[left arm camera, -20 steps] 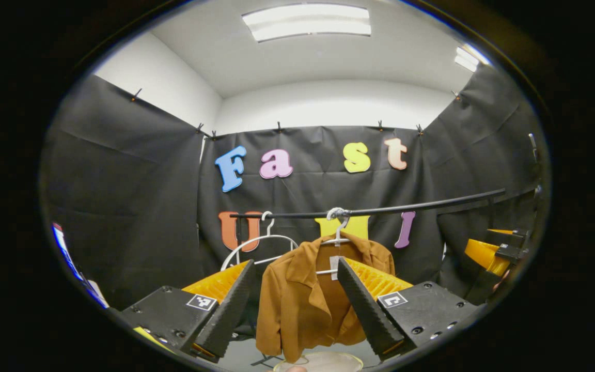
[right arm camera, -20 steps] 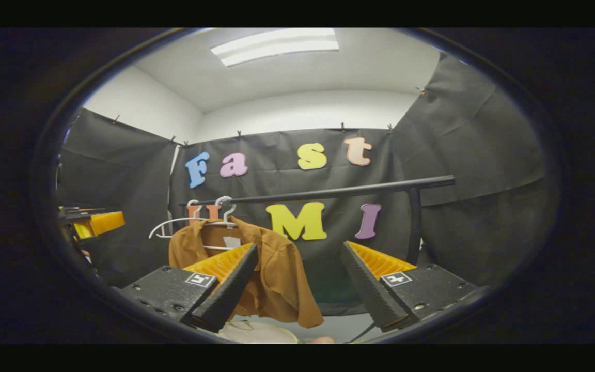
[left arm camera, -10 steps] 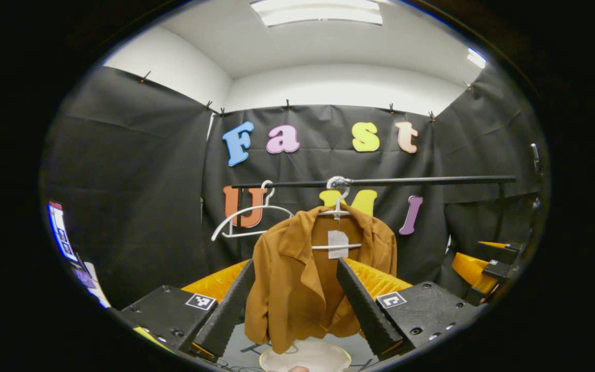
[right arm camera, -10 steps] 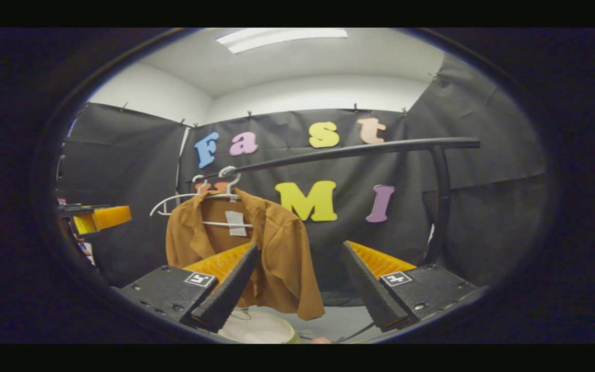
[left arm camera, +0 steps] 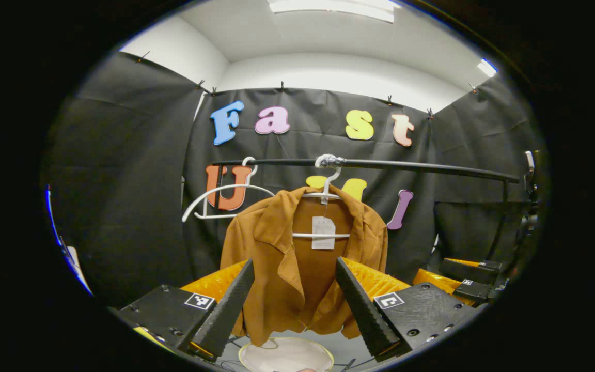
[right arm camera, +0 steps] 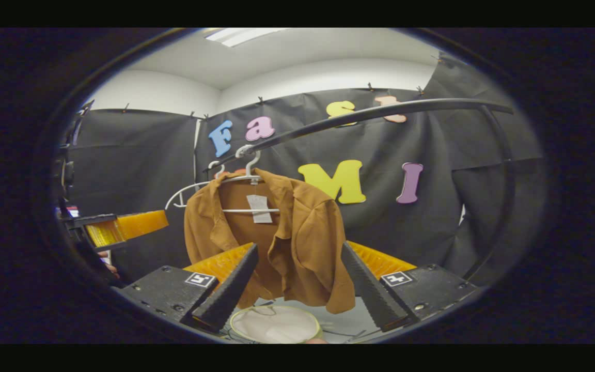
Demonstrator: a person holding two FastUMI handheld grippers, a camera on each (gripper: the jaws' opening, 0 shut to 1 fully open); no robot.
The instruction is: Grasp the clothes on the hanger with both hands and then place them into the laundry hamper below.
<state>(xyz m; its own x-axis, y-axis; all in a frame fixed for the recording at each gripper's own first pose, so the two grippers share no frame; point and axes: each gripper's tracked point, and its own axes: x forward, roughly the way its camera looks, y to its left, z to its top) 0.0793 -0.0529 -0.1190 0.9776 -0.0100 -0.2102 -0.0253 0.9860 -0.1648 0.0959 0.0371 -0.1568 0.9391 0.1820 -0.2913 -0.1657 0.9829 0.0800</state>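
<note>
Left gripper view: left gripper (left arm camera: 292,305) jaws apart | brown shirt (left arm camera: 297,258) framed between, beyond, untouched | right gripper (right arm camera: 297,292) likewise

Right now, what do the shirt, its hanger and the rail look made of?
Shirt: brown woven cloth, matte, judging by its soft folds and creases.
Hanger: probably white plastic or coated wire; thin, smooth, slightly glossy.
Rail: black tube, likely painted metal, with a faint sheen.

A brown shirt (left arm camera: 297,258) hangs open-collared on a white hanger (left arm camera: 323,206), directly above the round, pale laundry hamper (left arm camera: 285,355).
</note>
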